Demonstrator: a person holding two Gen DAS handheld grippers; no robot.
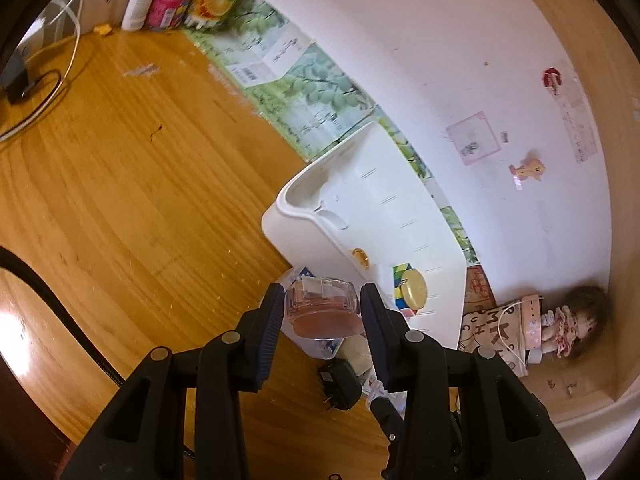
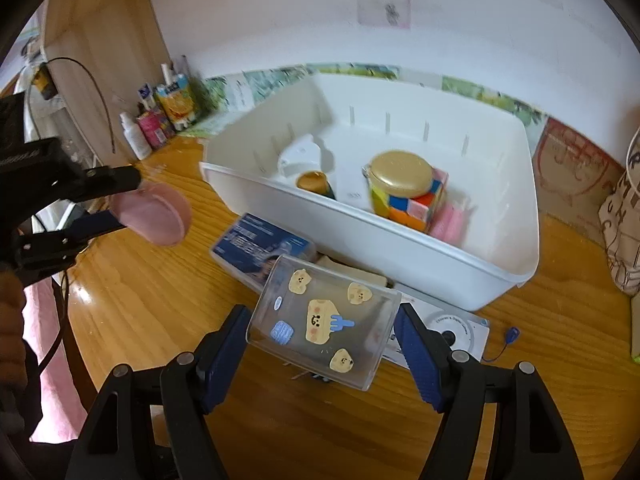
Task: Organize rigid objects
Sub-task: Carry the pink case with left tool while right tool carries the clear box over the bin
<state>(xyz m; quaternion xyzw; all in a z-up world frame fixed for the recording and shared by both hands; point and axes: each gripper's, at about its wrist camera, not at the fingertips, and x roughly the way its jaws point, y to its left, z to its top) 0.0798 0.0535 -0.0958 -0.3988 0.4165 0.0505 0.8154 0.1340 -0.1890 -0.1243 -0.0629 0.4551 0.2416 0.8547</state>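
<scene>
A: Where is everything relative to the bin (image 2: pixel 400 240)?

B: The left gripper (image 1: pixel 322 312) hangs off the bin's left front corner — its fingers pinch a small pink jar (image 1: pixel 322 308), clear above, pink at the base. From the right wrist view the jar (image 2: pixel 154 218) is blurred and only its round bottom shows. The right gripper (image 2: pixel 322 332) is in front of the bin, fingers clamped on a clear box (image 2: pixel 320 320) with cartoon stickers, tilted.

A: And inside the bin?

B: A puzzle cube (image 2: pixel 416 200) with a gold-lidded jar (image 2: pixel 402 174) on top, a small gold-capped bottle (image 2: pixel 314 182) left of them, something pink (image 2: pixel 450 222) right of the cube — too blurred to name.

A: Under the box?

B: A blue-labelled case (image 2: pixel 256 246) just before the bin's front wall, partly hidden by the box. A white carton (image 2: pixel 460 330) peeks out behind the right finger; I can't make out its print. A black plug (image 1: pixel 340 386) lies below the left gripper, half covered.
</scene>
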